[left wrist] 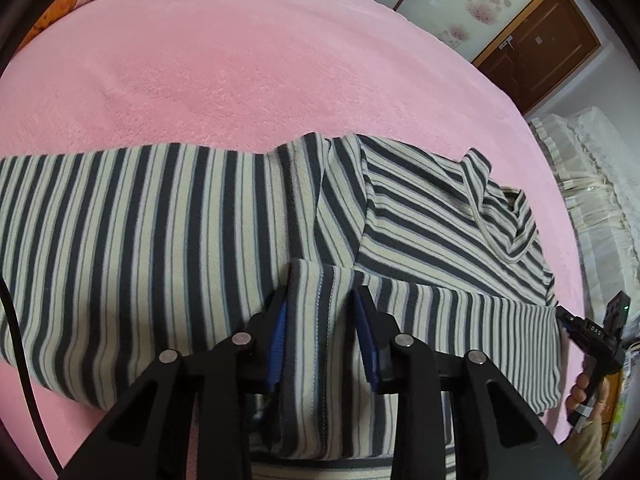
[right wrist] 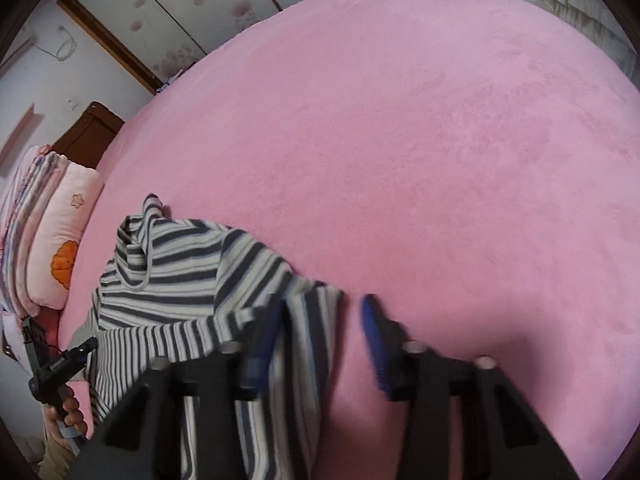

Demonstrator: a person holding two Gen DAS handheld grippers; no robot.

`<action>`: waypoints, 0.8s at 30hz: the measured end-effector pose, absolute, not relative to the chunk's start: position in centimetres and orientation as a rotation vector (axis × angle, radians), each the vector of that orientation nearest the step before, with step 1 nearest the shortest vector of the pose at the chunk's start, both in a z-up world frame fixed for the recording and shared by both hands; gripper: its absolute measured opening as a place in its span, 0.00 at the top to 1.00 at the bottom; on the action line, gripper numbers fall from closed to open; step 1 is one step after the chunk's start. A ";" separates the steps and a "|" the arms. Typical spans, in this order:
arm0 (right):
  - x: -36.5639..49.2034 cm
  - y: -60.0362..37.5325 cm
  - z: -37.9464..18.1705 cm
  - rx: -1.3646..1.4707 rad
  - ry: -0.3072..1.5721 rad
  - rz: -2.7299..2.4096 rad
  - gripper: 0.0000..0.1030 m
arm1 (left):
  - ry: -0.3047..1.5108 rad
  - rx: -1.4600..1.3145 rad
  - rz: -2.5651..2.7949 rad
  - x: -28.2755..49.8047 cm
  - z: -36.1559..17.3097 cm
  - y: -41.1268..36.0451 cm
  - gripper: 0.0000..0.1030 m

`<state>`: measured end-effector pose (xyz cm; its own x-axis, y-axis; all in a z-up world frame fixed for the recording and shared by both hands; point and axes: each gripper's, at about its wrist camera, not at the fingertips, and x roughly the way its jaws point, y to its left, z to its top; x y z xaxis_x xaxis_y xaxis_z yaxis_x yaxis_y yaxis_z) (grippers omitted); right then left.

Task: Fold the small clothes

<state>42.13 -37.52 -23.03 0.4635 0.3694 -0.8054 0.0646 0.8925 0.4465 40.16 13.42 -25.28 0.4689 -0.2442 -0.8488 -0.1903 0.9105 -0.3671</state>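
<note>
A striped grey-and-cream top (left wrist: 168,224) lies spread on the pink bed cover (left wrist: 224,60), its collar to the right. My left gripper (left wrist: 322,300) stands with a fold of the top between its blue pads, which press the cloth on both sides. The right gripper (left wrist: 588,332) shows at the far right edge, next to the top's corner. In the right wrist view the top (right wrist: 172,264) lies at lower left. My right gripper (right wrist: 324,312) is open, its left finger over the top's edge, its right finger over bare pink cover.
Pink pillows (right wrist: 60,240) are stacked at the head of the bed. A frilled cream bedspread (left wrist: 592,184) hangs at the right. A wardrobe with flowered panels (left wrist: 460,4) and a brown door (left wrist: 544,48) stand beyond the bed.
</note>
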 end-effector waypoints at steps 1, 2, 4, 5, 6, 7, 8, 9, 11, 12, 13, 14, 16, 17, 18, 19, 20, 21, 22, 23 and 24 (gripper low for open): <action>42.0 -37.3 -22.9 0.436 1.077 0.186 0.95 | 1.094 -0.421 -0.022 40.2 -25.2 13.1 0.74; 41.8 -37.1 -22.7 0.409 1.066 0.171 0.95 | 1.093 -0.402 -0.015 40.3 -25.2 12.9 0.75; 41.1 -36.4 -21.8 0.322 1.025 0.127 0.95 | 1.093 -0.349 0.011 40.4 -25.1 12.2 0.77; 40.5 -36.0 -21.3 0.283 1.000 0.106 0.95 | 1.093 -0.326 0.024 40.5 -25.1 11.9 0.77; 40.0 -35.8 -20.8 0.247 0.978 0.083 0.95 | 1.091 -0.306 0.037 40.5 -25.2 11.6 0.77; 39.6 -35.5 -20.6 0.214 0.966 0.056 0.95 | 1.093 -0.287 0.051 40.6 -25.2 11.3 0.77; 39.5 -35.3 -20.7 0.193 0.966 0.040 0.95 | 1.092 -0.273 0.060 40.7 -25.3 11.1 0.77; 39.5 -35.2 -21.0 0.172 0.971 0.025 0.95 | 1.092 -0.255 0.072 40.8 -25.4 10.8 0.77; 39.7 -35.2 -21.6 0.154 0.991 0.007 0.95 | 1.091 -0.230 0.085 40.9 -25.5 10.3 0.77; 40.0 -35.2 -22.0 0.153 1.000 -0.003 0.95 | 1.080 -0.219 0.095 41.0 -25.6 10.2 0.77; 40.1 -35.2 -22.2 0.155 1.002 -0.008 0.95 | 1.080 -0.207 0.098 41.1 -25.6 10.1 0.77; 40.3 -35.0 -22.4 0.157 1.004 -0.012 0.95 | 1.079 -0.199 0.100 41.1 -25.6 9.9 0.77; 40.4 -34.9 -22.3 0.160 1.017 -0.020 0.93 | 1.080 -0.187 0.101 41.3 -25.5 9.5 0.77; 40.3 -35.0 -22.0 0.169 1.017 -0.020 0.89 | 1.081 -0.185 0.099 41.4 -25.3 9.4 0.77; 39.9 -35.1 -21.4 0.181 1.013 -0.020 0.85 | 1.080 -0.188 0.092 41.3 -25.0 9.4 0.77; 39.5 -35.4 -20.9 0.187 1.010 -0.021 0.78 | 1.079 -0.190 0.088 41.2 -24.6 9.4 0.76; 39.0 -35.5 -20.4 0.187 1.002 -0.024 0.74 | 1.078 -0.192 0.087 41.0 -24.3 9.6 0.74; 38.4 -35.4 -19.8 0.177 0.991 -0.029 0.74 | 1.076 -0.197 0.085 40.8 -23.8 9.8 0.74; 37.5 -35.4 -19.0 0.157 0.980 -0.032 0.74 | 1.073 -0.200 0.089 40.6 -23.3 9.9 0.74; 36.9 -34.9 -18.5 0.141 0.971 -0.033 0.74 | 1.066 -0.206 0.100 40.2 -22.6 10.2 0.74; 36.1 -34.6 -18.0 0.121 0.962 -0.034 0.74 | 1.057 -0.215 0.105 39.9 -22.0 10.6 0.74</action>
